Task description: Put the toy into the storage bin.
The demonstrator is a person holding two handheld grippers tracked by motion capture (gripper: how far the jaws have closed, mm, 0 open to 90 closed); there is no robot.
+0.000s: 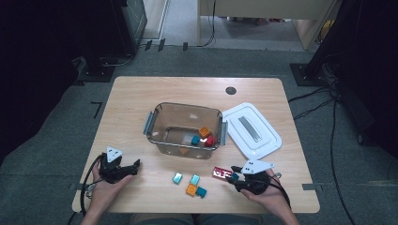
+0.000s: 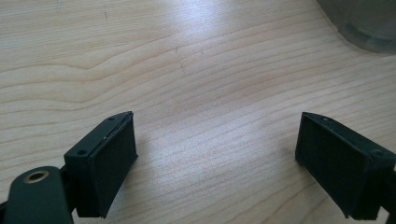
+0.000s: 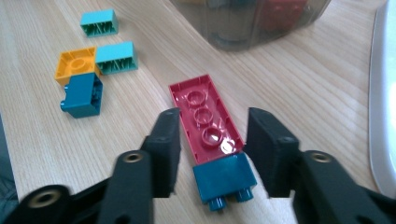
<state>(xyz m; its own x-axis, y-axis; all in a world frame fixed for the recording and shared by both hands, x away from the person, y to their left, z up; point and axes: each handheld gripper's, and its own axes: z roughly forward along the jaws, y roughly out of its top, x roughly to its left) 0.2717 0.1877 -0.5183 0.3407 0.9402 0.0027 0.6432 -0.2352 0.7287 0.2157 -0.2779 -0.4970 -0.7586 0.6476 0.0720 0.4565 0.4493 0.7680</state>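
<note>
My right gripper (image 3: 212, 122) hovers low over the table with its jaws apart. Between them lie a flat red brick (image 3: 205, 116), underside up, and a dark teal brick (image 3: 224, 177) at its near end; the pads do not press on either. In the high view this gripper (image 1: 233, 172) sits at the front right, with the red brick (image 1: 219, 173) just left of it. My left gripper (image 2: 215, 135) stands wide open over bare wood, nothing between its pads, at the front left (image 1: 136, 165).
A clear plastic box (image 1: 155, 123) in the table's middle holds an orange, a red and a teal brick. Its white lid (image 1: 251, 130) lies to the right. Two light teal bricks (image 1: 177, 177), an orange one (image 1: 191, 189) and a dark teal one (image 1: 202, 191) lie near the front edge.
</note>
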